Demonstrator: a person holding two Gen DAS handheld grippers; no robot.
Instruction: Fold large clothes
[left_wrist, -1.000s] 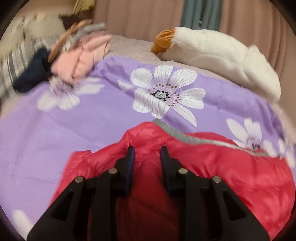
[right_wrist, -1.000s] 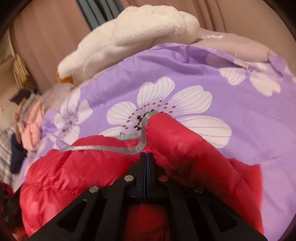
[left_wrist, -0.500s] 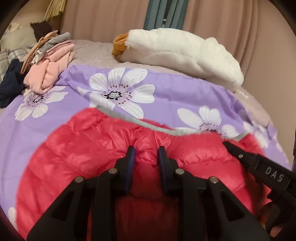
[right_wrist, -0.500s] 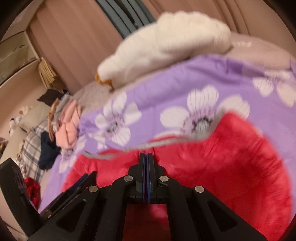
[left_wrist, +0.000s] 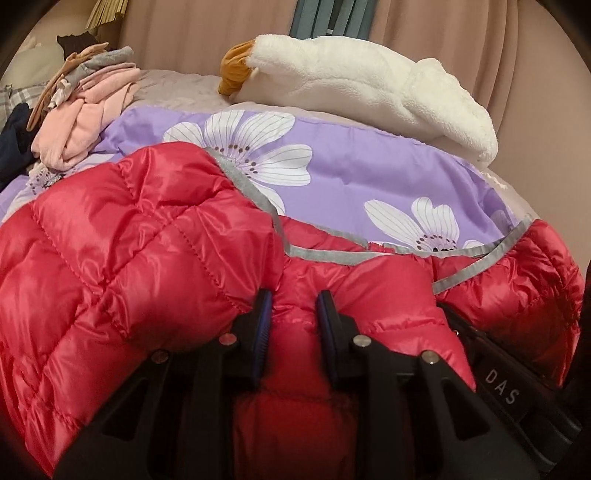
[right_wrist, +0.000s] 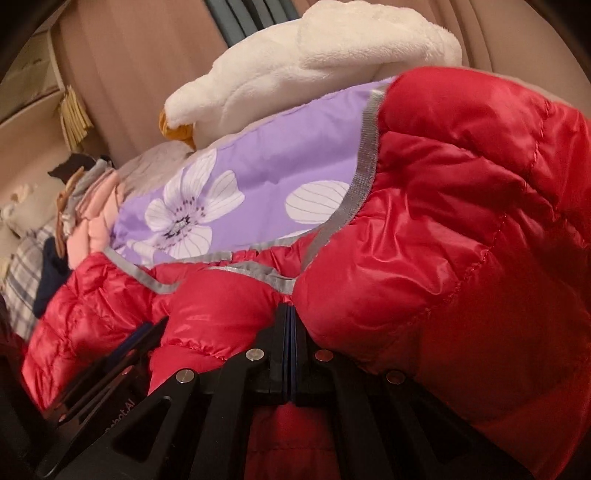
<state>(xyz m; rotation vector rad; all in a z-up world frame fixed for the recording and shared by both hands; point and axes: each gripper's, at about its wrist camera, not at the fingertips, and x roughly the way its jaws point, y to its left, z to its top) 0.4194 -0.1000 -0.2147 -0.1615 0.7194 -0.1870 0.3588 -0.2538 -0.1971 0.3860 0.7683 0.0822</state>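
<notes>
A red quilted puffer jacket (left_wrist: 147, 236) with grey trim lies bunched on a purple flowered bedsheet (left_wrist: 351, 166); it also fills the right wrist view (right_wrist: 461, 229). My left gripper (left_wrist: 294, 306) has its jaws parted about a hand's width with red padding bulging between them. My right gripper (right_wrist: 290, 321) is shut on a fold of the jacket, and its black body shows at the lower right of the left wrist view (left_wrist: 498, 376). The two grippers are close together on the jacket's near edge.
A white plush goose (left_wrist: 362, 77) lies along the back of the bed by pink curtains. A pile of pink, grey and dark clothes (left_wrist: 81, 110) sits at the back left. A plaid cloth (right_wrist: 22, 273) lies at the far left.
Both grippers have moved closer together and the jacket has bunched up higher between them. The right gripper has stayed shut; the left jaws keep the same gap.
</notes>
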